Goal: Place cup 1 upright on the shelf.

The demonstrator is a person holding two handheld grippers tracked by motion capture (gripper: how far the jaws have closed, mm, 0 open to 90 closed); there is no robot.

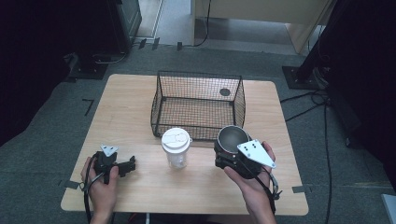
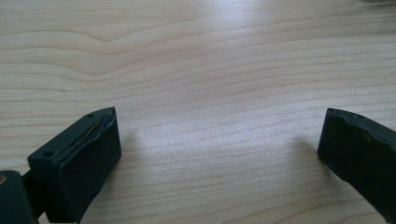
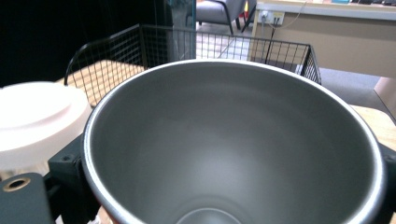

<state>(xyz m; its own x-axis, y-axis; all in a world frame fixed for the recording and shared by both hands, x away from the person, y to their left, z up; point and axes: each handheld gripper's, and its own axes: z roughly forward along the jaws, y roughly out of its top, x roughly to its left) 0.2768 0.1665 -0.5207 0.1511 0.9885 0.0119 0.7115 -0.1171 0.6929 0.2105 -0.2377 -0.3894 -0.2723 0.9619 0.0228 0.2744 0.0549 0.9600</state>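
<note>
Landmark: wire basket (image 1: 198,105), black mesh, open top, standing at the far middle of the table (image 1: 140,186)

Right gripper (image 1: 229,156) was clenched on the steel cup (image 1: 232,138), one jaw pressed on each side of the cup wall, as the right gripper view showed with the cup's open mouth (image 3: 233,140) between its two black jaws. Cup was upright, empty inside, held off the table just in front of the basket's near right corner. It was not yet over the rim

Left gripper (image 1: 122,166) sat released, jaws wide apart with nothing between them; the left gripper view showed bare wood (image 2: 210,93) between the two pads (image 2: 88,158). It lay low near the table, well to the near left of the basket, in the person's left hand (image 1: 100,184)

White-lidded clear cup (image 1: 176,147) stood on the table just in front of the basket's near wall, left of the steel cup, untouched by either gripper

Basket held no cup; a dark round spot (image 1: 225,92) showed at its far right, and I could not tell what it was

Judgement on progress: pick-up of the steel cup done. Left to do, as it looked: carry it over the near wall, lower it into the basket, let go. The lidded cup likely to follow. Roughly a quarter through, if both cups were meant for the basket
</note>
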